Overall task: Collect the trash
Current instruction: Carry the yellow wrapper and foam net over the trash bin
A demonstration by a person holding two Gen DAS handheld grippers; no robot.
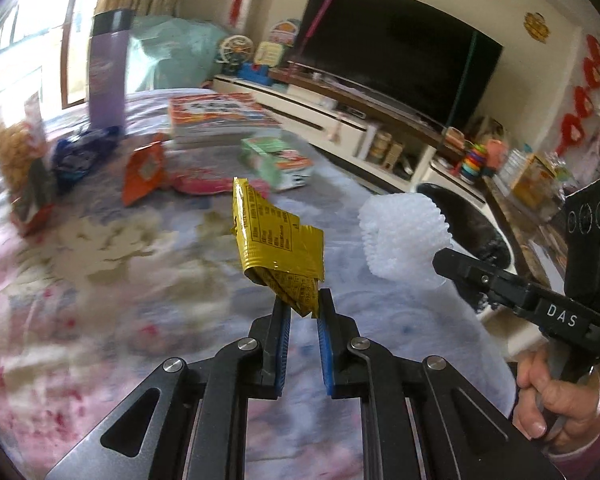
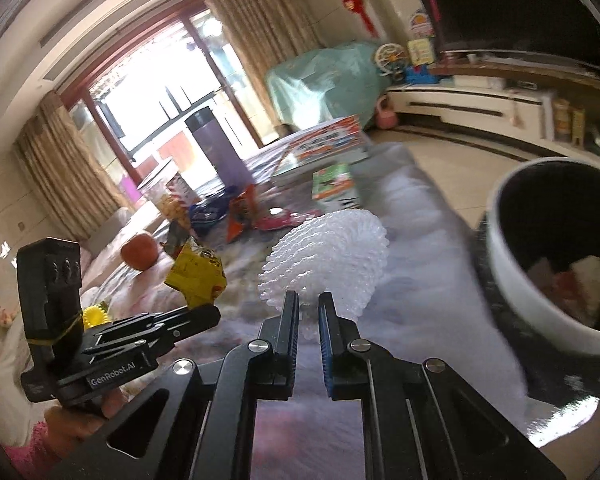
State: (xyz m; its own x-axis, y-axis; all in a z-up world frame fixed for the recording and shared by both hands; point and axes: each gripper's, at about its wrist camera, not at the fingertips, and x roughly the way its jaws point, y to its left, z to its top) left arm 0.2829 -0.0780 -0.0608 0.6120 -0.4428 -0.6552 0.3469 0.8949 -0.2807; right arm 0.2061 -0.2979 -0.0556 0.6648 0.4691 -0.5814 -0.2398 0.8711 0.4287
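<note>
- Left wrist view: left gripper (image 1: pixel 303 309) pinching bottom corner of yellow wrapper (image 1: pixel 278 240), wrapper held up above table (image 1: pixel 100 280), not touching it
- Right gripper (image 1: pixel 444 258) comes in from right edge, tips pinching white foam net (image 1: pixel 400 234); hand (image 1: pixel 556 396) on its handle at lower right
- Foam net sits just right of wrapper, apart from it
- Bin (image 1: pixel 480 224) with black liner behind foam net, off the table's right edge
- More trash on far table: orange packet (image 1: pixel 144 170), blue wrapper (image 1: pixel 80 156), pink wrapper (image 1: pixel 204 184), green-white carton (image 1: pixel 278 162)
- Purple bottle (image 1: pixel 108 68) upright at back left, snack bag (image 1: pixel 20 160) upright at left edge, flat box (image 1: pixel 220 114) behind carton
- TV (image 1: pixel 396 48) on back wall
- Right wrist view: right gripper (image 2: pixel 309 300) jaws nearly closed on lower edge of foam net (image 2: pixel 328 256), net lifted clear of table (image 2: pixel 412 240)
- Left gripper (image 2: pixel 210 312) at left, holding yellow wrapper (image 2: pixel 196 276) raised, near foam net but not touching
- Bin (image 2: pixel 516 276) at right, close, white rim, some scraps inside
- Apple (image 2: pixel 140 250) on table behind left gripper; purple bottle (image 2: pixel 220 144) upright at back, carton (image 2: pixel 336 188) and flat box (image 2: pixel 324 144) beyond net
</note>
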